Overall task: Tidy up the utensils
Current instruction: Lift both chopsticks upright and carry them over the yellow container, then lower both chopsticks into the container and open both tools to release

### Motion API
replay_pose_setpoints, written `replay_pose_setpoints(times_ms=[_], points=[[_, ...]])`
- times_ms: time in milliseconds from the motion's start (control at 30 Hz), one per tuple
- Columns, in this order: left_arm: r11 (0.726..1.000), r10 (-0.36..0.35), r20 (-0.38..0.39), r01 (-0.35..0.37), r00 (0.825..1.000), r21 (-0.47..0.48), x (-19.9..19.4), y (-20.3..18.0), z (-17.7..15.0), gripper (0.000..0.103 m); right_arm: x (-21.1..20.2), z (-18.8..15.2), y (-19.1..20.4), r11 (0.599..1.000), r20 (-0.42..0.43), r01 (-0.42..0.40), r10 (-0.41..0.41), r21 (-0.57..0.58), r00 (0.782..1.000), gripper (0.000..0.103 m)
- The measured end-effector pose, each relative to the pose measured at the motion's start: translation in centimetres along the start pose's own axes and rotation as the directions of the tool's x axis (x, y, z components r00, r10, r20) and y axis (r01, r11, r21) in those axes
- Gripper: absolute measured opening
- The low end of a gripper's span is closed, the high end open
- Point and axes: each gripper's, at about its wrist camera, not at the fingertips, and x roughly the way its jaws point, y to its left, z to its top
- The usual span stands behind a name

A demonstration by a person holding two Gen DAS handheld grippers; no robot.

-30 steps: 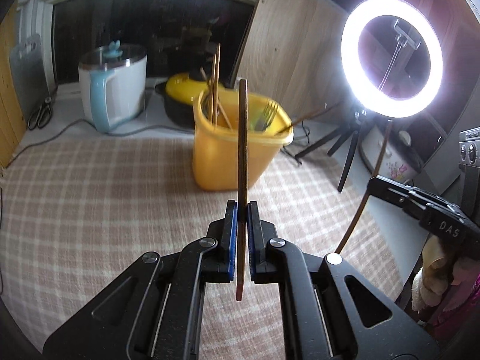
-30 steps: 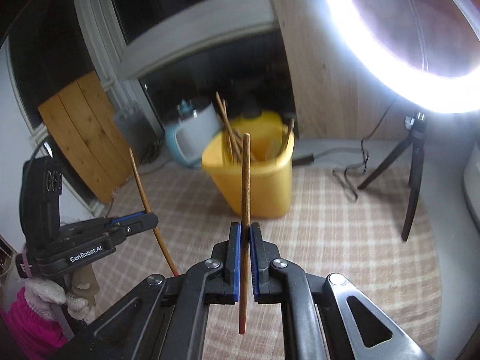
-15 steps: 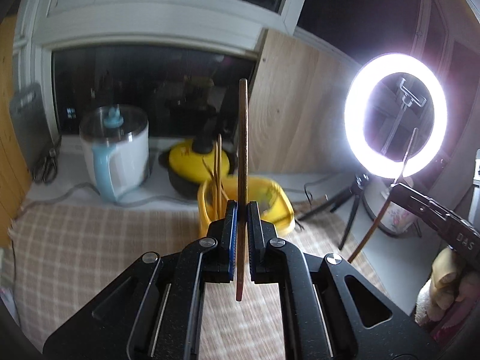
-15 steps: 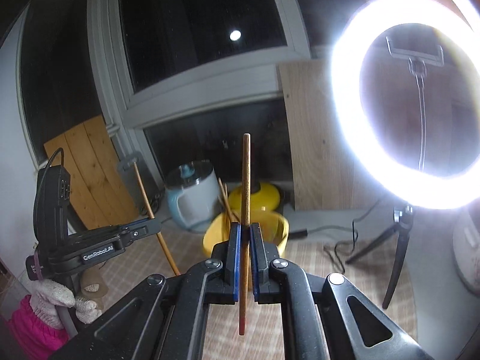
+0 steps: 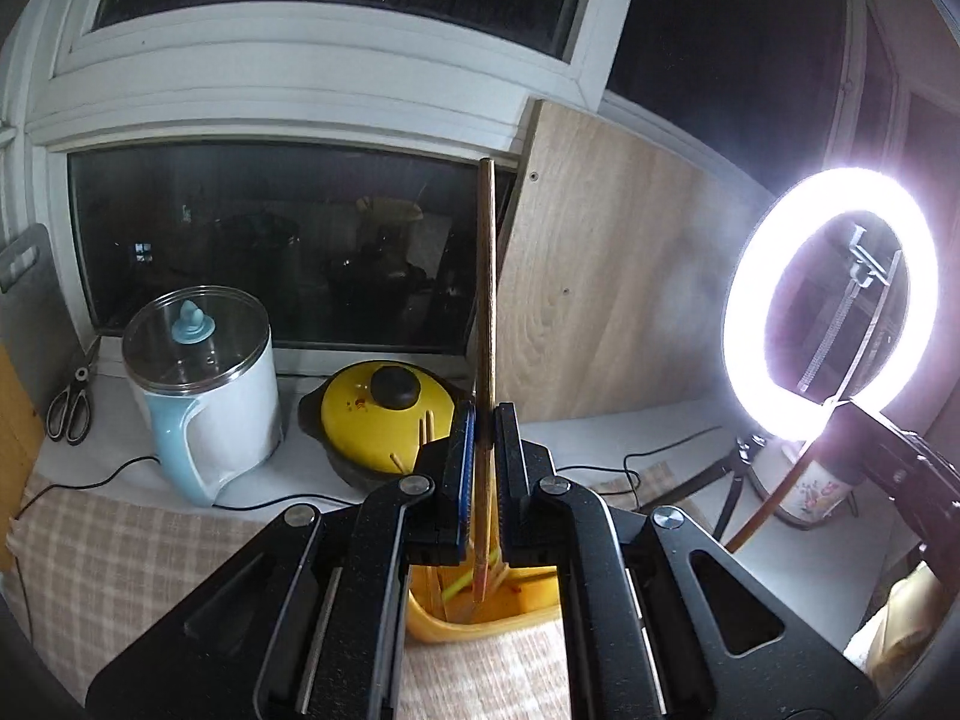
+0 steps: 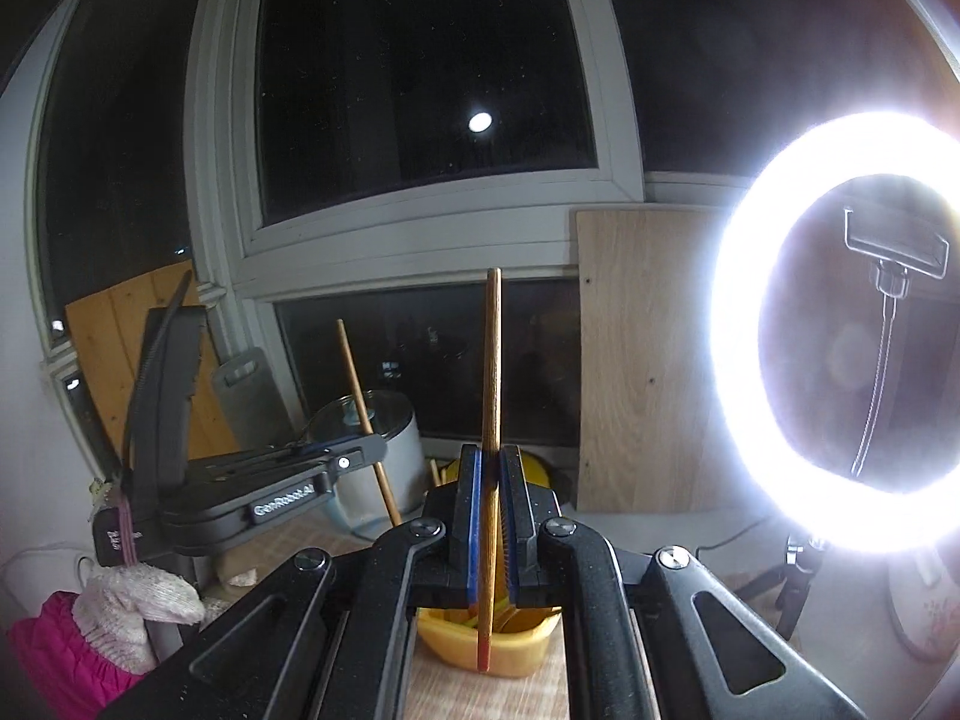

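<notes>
My left gripper (image 5: 485, 420) is shut on a brown chopstick (image 5: 487, 300) held upright, its lower tip over the open yellow utensil bin (image 5: 480, 621) below the fingers. My right gripper (image 6: 491, 462) is shut on a second brown chopstick (image 6: 492, 360), also upright, its red lower tip in front of the same yellow bin (image 6: 510, 654). Several chopsticks stand in the bin. The right gripper shows at the right of the left wrist view (image 5: 888, 456); the left gripper shows at the left of the right wrist view (image 6: 336, 462).
A white and blue kettle (image 5: 204, 396) and a yellow lidded pot (image 5: 384, 414) stand on the sill behind the bin. Scissors (image 5: 69, 408) lie at far left. A lit ring light (image 5: 828, 306) on a tripod stands at right. A checked cloth (image 5: 120, 552) covers the table.
Both grippers have risen and moved forward over the yellow bin, each still holding its chopstick. The bin has dropped from mid-view to below the fingers in both views.
</notes>
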Motion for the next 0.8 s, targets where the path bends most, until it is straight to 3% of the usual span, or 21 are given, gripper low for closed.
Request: replay_pose_setpoints(times_ms=[367, 800], points=[[1.000, -0.005, -0.053, 0.006, 0.999, 0.025, 4.7, 0.0, -0.4, 0.004, 3.4, -0.1, -0.1, 0.998, 0.024, 0.061, -0.061, -0.009, 0.998, 0.003], [1.000, 0.002, -0.097, 0.001, 0.995, 0.031, 7.4, 0.6, -1.9, 0.004, 7.7, -3.1, -1.5, 0.998, -0.061, 0.053, -0.051, 0.027, 0.997, 0.003]])
